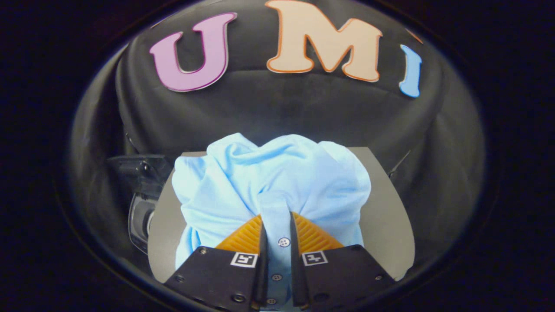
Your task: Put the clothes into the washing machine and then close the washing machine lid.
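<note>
Light blue shirt (277, 182), bunched in a loose heap, button placket running straight down between the two fingers. Gripper (277, 227) closed on the shirt: both fingers pinch the placket strip, one button showing in the narrow gap between them, two more lower down toward the gripper body. Cloth fans out and puckers from the pinch point, which reads as the fabric being gathered and under tension there; likely the placket was chosen because its doubled, stiff strip gives a firm bite. Bulk of the shirt lies just ahead of and beyond the fingertips, spilling to either side of them. Beneath it, a grey table top (386, 208); cannot tell whether the heap rests fully on it or is partly lifted. Beside the table, off to the left of the fingers and lower, a dark machine with a clear curved part (141, 212), probably the washing machine and its lid, though too dim to be sure. Judgement: grasp made, shirt not yet in the machine, lid not yet closed.
</note>
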Tool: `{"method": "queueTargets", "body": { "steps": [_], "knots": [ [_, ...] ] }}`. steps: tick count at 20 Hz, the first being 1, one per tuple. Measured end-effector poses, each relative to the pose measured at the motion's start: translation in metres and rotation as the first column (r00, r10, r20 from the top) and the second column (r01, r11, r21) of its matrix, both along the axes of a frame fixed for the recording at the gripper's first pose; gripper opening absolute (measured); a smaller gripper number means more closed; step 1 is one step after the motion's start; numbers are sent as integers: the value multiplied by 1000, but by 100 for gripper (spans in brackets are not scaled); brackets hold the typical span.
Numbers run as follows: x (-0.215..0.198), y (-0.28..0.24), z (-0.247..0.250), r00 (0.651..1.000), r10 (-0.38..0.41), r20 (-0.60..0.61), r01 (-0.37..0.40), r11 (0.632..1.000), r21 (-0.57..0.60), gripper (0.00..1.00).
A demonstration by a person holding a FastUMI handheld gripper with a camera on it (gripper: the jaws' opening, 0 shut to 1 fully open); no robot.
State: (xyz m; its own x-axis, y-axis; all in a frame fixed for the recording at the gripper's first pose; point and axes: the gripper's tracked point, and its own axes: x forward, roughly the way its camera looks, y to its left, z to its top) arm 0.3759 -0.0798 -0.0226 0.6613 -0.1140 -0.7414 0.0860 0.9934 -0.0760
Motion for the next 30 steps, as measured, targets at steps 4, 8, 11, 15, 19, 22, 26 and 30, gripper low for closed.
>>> {"method": "queueTargets", "body": {
  "steps": [4,8,11,15,19,22,26,30],
  "knots": [
    [-6,4,7,996,71,60,-73,997,37,11],
    [-2,11,33,985,102,137,-108,993,41,9],
    [3,13,69,972,96,212,-111,992,59,8],
    [12,23,124,928,44,369,-84,992,92,8],
    [15,55,149,892,23,451,-101,984,148,8],
    [11,91,165,871,36,491,-134,977,164,8],
    [11,153,179,843,46,536,-189,958,215,8],
    [17,206,170,839,86,538,-225,954,198,8]
  ]
}}
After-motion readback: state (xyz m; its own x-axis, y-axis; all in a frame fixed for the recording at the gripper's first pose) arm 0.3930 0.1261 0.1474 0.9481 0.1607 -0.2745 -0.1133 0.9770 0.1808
